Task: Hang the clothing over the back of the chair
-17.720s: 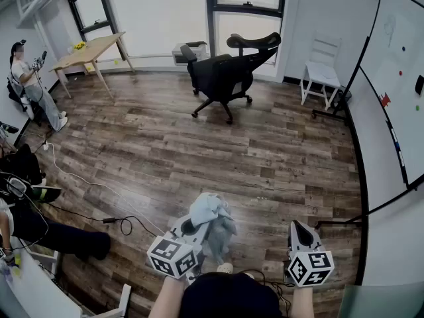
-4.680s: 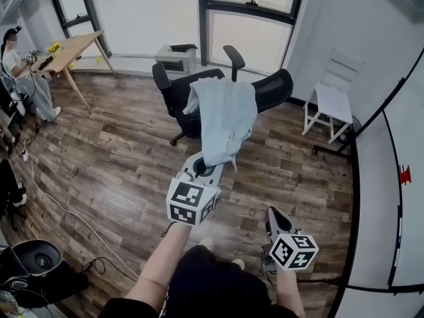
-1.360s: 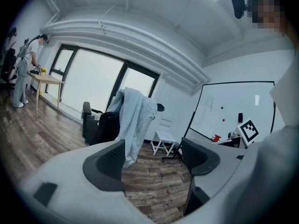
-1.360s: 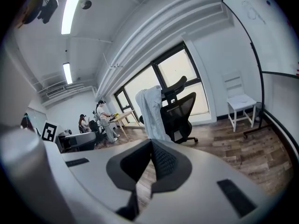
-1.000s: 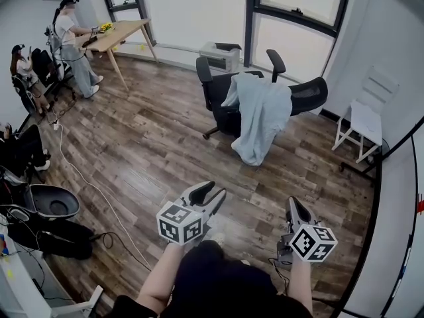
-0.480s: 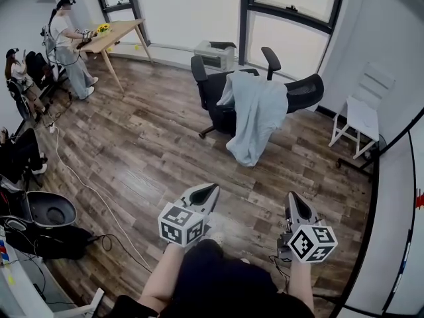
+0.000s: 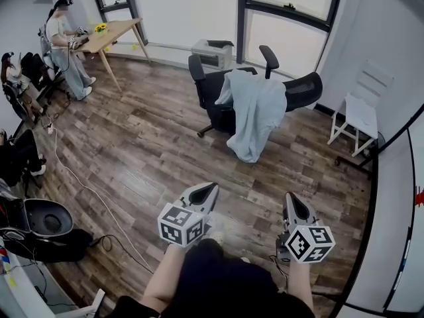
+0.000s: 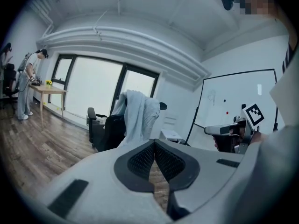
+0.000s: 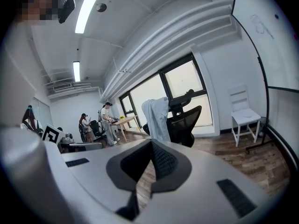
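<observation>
The clothing (image 7: 257,114) drapes over the chair (image 7: 301,90) back, hiding most of the back and seat. It hangs far ahead, well apart from both jaws. The left gripper (image 7: 207,192) and right gripper (image 7: 291,203) are closed and empty.

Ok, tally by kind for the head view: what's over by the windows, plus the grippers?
Office chair: 1
White chair: 1
Table: 1
Printer: 1
Garment: 1, draped over the office chair
Grippers: 2, left gripper and right gripper, both shut and empty
Total: 7
</observation>
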`<state>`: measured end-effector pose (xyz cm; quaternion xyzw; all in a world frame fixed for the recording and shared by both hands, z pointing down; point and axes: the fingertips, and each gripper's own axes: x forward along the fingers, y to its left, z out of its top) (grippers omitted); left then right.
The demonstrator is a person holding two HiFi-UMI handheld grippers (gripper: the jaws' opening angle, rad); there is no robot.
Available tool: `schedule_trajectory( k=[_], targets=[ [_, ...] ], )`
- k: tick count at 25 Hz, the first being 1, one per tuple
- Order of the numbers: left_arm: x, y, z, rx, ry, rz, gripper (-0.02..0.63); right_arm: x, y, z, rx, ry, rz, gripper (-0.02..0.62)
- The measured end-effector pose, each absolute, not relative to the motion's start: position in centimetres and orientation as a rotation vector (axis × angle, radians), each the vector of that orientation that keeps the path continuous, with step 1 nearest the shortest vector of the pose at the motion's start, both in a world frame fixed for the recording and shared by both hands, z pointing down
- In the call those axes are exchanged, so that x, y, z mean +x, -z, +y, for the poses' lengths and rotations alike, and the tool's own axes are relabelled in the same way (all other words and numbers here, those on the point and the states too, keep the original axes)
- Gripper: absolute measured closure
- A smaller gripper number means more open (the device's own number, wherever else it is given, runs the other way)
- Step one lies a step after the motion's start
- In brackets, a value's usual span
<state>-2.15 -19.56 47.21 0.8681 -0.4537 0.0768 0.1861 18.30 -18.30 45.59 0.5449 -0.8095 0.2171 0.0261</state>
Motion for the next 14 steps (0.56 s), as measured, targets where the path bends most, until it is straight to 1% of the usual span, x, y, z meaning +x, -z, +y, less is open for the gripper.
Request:
schedule_trajectory(
  k=[14],
  targets=[
    [-2.6, -47.5, -19.6, 2.437, -0.202, -1.260, 0.600, 16.8, -46.1, -18.0, 1.649, -0.675, -2.495, 0.595]
  ],
)
